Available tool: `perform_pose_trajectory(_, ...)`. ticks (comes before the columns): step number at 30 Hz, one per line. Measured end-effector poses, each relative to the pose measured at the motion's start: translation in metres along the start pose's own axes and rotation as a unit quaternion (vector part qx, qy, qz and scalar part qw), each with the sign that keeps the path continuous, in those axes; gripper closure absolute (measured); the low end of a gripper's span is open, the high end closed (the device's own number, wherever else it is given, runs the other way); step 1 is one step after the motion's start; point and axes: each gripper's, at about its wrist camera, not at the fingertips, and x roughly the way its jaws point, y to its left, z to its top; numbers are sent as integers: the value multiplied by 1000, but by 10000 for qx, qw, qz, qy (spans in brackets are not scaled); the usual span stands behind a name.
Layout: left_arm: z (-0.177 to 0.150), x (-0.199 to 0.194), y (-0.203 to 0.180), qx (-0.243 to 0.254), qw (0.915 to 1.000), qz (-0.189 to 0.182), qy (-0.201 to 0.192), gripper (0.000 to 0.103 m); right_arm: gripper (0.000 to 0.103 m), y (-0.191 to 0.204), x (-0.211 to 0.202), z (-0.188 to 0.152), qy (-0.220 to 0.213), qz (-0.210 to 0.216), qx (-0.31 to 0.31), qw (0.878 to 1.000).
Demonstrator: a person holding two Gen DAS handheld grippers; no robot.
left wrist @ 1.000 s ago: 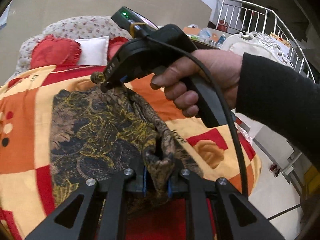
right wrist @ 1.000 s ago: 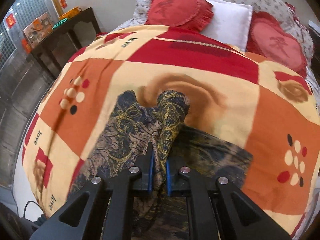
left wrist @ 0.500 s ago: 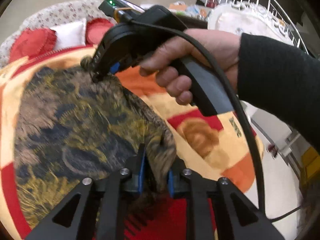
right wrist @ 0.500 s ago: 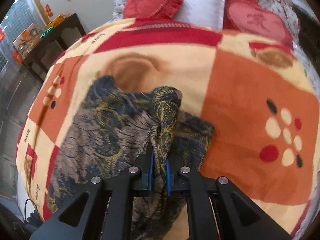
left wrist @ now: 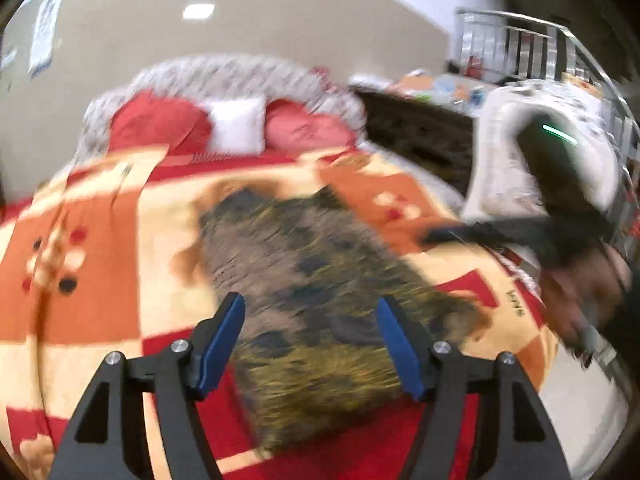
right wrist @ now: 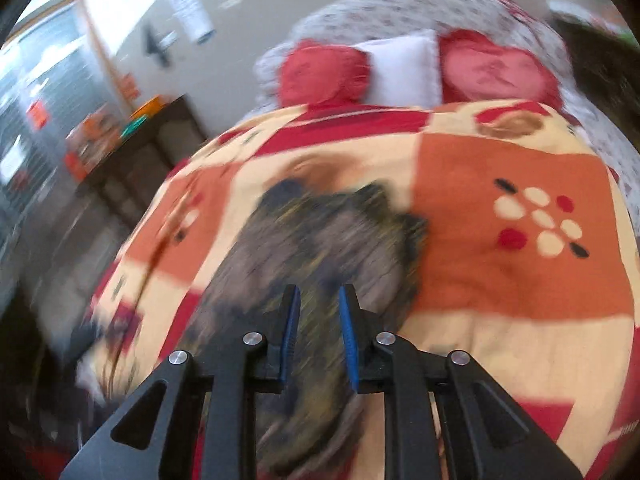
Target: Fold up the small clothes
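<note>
A small dark garment with a brown and yellow pattern (left wrist: 320,300) lies flat and folded on the bed's orange, red and cream blanket (left wrist: 100,240). My left gripper (left wrist: 312,340) is wide open above its near edge and holds nothing. My right gripper (right wrist: 318,332) is open a little, with the garment (right wrist: 320,248) lying below and beyond its blue pads, and nothing between them. In the left wrist view the right gripper (left wrist: 440,236) shows blurred at the right, off the garment's right side. Both views are blurred by motion.
Two red heart cushions (right wrist: 324,72) and a white pillow (right wrist: 404,68) lie at the bed's head. A dark side table (right wrist: 132,160) stands left of the bed. A dark cabinet (left wrist: 416,136) and a white chair (left wrist: 504,152) stand to the right.
Both grippers have let go of the garment and opened. The garment now lies flat on the blanket. Both grippers have drawn back and up; the right one has moved off to the right.
</note>
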Motion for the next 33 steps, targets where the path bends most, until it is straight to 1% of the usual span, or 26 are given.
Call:
perform_pose_trajectory(1, 0, 6, 7, -94, 9998, -72, 137, 35, 79, 14, 2, -12, 67, -42, -199, 9998)
perform_pose_trajectory(2, -4, 14, 12, -197, 9992, -130, 330, 41, 79, 24, 6, -25, 166, -138, -329, 9992)
perform_pose_trajectory(3, -11, 26, 16, -278, 9977, -163, 599, 53, 79, 31, 15, -39, 370, -294, -423, 9980)
perform_pose_trajectory(5, -27, 47, 21, -416, 9934, -176, 1050, 66, 79, 30, 34, -67, 719, -660, -324, 9947)
perform_pose_trajectory(6, -37, 53, 23, -411, 9926, -177, 1126, 66, 83, 22, 41, -84, 686, -825, -122, 9942)
perform_pose_trajectory(8, -43, 52, 21, -221, 9953, -114, 935, 66, 83, 10, 34, -97, 217, -621, 286, 9974)
perform_pose_trajectory(9, -42, 51, 20, -186, 9954, -79, 936, 66, 83, 6, 33, -100, 157, -556, 475, 9972)
perform_pose_trajectory(11, -37, 47, 22, -217, 9949, -40, 982, 66, 82, 8, 31, -98, 238, -576, 460, 9970)
perform_pose_trajectory(13, -28, 40, 22, -276, 9950, 10, 960, 66, 82, 13, 27, -84, 528, -541, 349, 9965)
perform_pose_trajectory(14, -20, 37, 25, -332, 9956, 23, 870, 66, 82, 13, 25, -73, 584, -478, 344, 9966)
perform_pose_trajectory(15, -4, 34, 28, -401, 9970, 46, 665, 64, 82, 13, 17, -57, 421, -475, 344, 9974)
perform_pose_trajectory(17, 22, 42, 28, -415, 9980, 177, 443, 61, 82, 12, 13, -34, 24, -623, 442, 9971)
perform_pose_trajectory(18, 41, 49, 30, -463, 9980, 287, 331, 58, 82, 7, 14, -12, -219, -814, 604, 9946)
perform_pose_trajectory(19, 60, 59, 31, -542, 9977, 331, 256, 56, 82, 3, 18, 0, -318, -1019, 726, 9916)
perform_pose_trajectory(20, 72, 66, 31, -602, 9973, 354, 233, 54, 81, 1, 25, 15, -387, -1221, 858, 9880)
perform_pose_trajectory(21, 87, 78, 31, -661, 9967, 439, 187, 51, 81, -7, 37, 34, -488, -1459, 1099, 9820)
perform_pose_trajectory(23, 108, 102, 30, -672, 9957, 605, 217, 45, 81, -16, 57, 57, -597, -1693, 1359, 9743)
perform_pose_trajectory(24, 115, 118, 28, -643, 9949, 707, 322, 45, 81, -24, 73, 69, -591, -1784, 1512, 9705)
perform_pose_trajectory(26, 120, 142, 27, -545, 9932, 886, 516, 45, 81, -33, 95, 79, -398, -1911, 1633, 9671)
perform_pose_trajectory(28, 117, 167, 29, -533, 9893, 1157, 708, 45, 81, -41, 121, 81, -158, -1993, 1680, 9653)
perform_pose_trajectory(31, 106, 194, 31, -497, 9848, 1399, 898, 45, 81, -52, 140, 75, -80, -2133, 1627, 9633)
perform_pose_trajectory(32, 101, 201, 32, -451, 9840, 1438, 954, 44, 80, -55, 144, 72, -86, -2137, 1598, 9637)
perform_pose_trajectory(33, 93, 209, 33, -455, 9834, 1447, 999, 42, 73, -60, 147, 68, -143, -2093, 1594, 9647)
